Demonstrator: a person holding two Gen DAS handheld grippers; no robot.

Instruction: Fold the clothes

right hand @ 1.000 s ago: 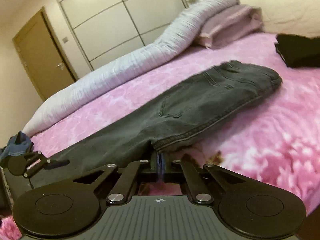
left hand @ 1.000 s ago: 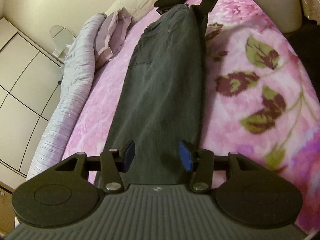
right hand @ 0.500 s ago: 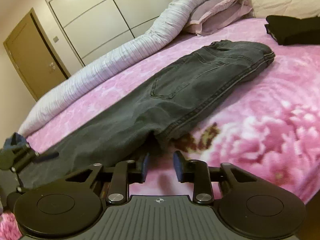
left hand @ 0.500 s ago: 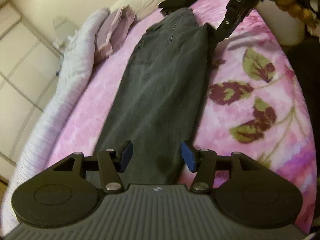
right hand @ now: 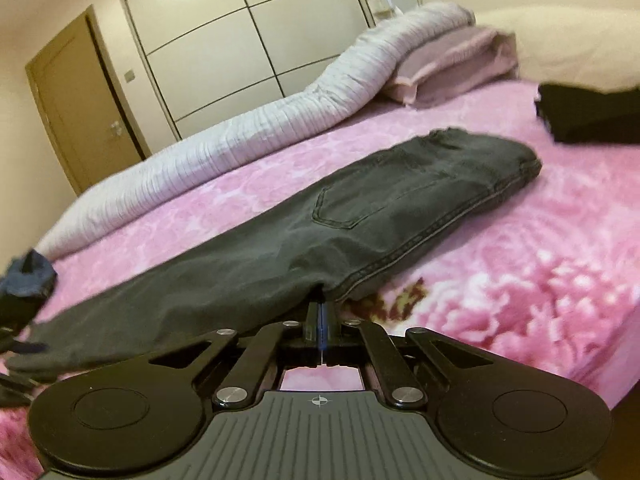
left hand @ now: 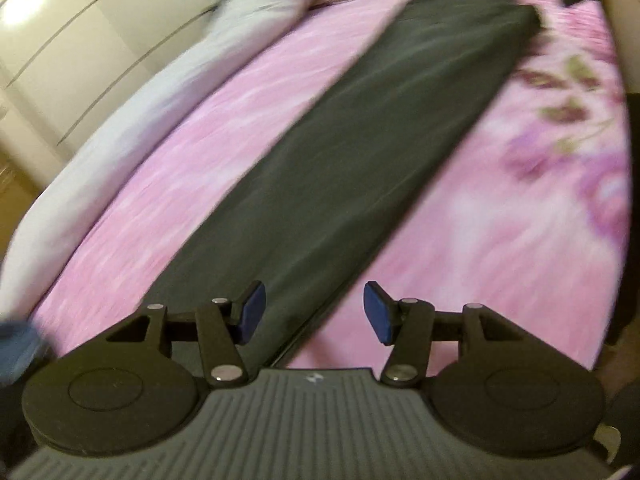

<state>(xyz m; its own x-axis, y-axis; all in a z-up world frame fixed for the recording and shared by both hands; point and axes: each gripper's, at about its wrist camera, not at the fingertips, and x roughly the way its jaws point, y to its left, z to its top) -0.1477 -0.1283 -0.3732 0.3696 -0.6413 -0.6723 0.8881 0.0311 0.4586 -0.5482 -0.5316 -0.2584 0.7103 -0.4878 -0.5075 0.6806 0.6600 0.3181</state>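
Note:
Dark grey jeans [left hand: 360,152] lie folded lengthwise on the pink floral bedspread [left hand: 248,128], waist at the far end. My left gripper [left hand: 312,312] is open at the leg end, hovering over the hem with nothing between the pads. In the right wrist view the jeans [right hand: 360,216] run from left to the waistband at right. My right gripper [right hand: 322,322] is shut, its tips at the jeans' near seam edge around the crotch; whether cloth is pinched is hidden.
A rolled white duvet [right hand: 248,136] and pink pillows [right hand: 452,64] line the bed's far side. A folded black garment [right hand: 592,112] lies near the headboard. A blue cloth [right hand: 28,276] sits at the bed's left end. Wardrobe doors [right hand: 248,40] stand behind.
My right gripper opened half a second ago and has shut again at the jeans' edge. My left gripper swung, so the jeans now run diagonally; the view is blurred by motion.

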